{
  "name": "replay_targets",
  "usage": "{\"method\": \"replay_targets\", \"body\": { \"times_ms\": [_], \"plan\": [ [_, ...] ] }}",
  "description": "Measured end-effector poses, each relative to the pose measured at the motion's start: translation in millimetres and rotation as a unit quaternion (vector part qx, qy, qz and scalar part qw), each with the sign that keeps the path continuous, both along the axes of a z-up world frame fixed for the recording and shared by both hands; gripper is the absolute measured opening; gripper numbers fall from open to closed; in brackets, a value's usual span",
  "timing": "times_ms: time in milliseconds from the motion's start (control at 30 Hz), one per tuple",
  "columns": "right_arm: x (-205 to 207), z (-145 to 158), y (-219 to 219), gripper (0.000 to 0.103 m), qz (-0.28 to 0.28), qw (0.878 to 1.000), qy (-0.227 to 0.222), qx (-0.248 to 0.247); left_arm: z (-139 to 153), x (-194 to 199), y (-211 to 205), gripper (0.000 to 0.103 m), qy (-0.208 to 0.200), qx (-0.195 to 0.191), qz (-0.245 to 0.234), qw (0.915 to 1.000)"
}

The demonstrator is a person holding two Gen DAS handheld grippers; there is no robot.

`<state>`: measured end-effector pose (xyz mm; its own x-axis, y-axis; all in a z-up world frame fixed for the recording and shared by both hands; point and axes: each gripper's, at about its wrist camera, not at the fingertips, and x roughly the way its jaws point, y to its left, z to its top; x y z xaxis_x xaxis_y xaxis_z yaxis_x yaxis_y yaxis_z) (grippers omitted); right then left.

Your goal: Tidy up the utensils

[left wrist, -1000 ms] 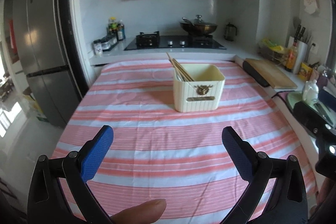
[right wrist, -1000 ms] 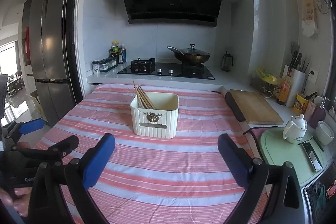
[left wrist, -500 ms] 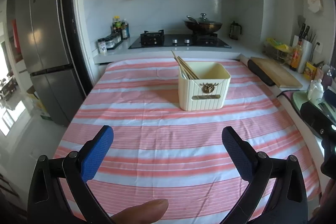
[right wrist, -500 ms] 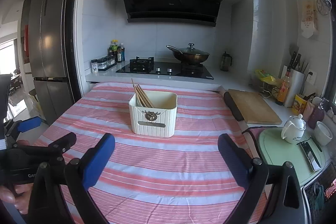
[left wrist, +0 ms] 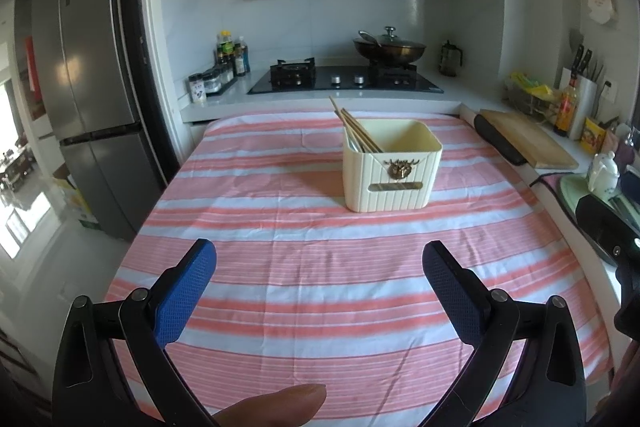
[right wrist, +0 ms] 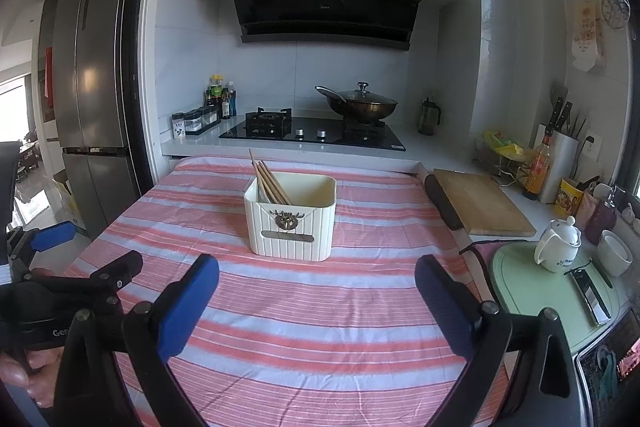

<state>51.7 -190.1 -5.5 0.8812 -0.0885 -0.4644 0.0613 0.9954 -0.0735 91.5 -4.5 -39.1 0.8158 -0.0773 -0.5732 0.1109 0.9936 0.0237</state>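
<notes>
chopsticks (left wrist: 357, 131) lean up-left in cream holder (left wrist: 391, 167), maybe with another utensil | striped cloth (left wrist: 320, 283) bare around | left gripper (left wrist: 318, 267), right gripper (right wrist: 316, 279) fingers spread, empty

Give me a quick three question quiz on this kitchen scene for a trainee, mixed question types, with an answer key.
1. True or false: the left claw holds a chopstick.
2. The chopsticks lean toward which side of the box: A left, B right, C front?
3. Fill in: the box stands on a striped ____.

Key: 1 false, both the left and the right claw are open and empty; 2 A; 3 cloth.
</notes>
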Motion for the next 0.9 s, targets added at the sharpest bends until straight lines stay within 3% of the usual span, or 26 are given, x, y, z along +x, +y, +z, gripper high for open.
{"method": "replay_targets", "body": {
  "times_ms": [900],
  "plan": [
    [-0.6,5.3,1.4,0.1,-0.001,1.0,-0.002,-0.002,2.3,0.7,-1.3,0.103,-0.001,0.001,-0.001,1.0]
  ]
}}
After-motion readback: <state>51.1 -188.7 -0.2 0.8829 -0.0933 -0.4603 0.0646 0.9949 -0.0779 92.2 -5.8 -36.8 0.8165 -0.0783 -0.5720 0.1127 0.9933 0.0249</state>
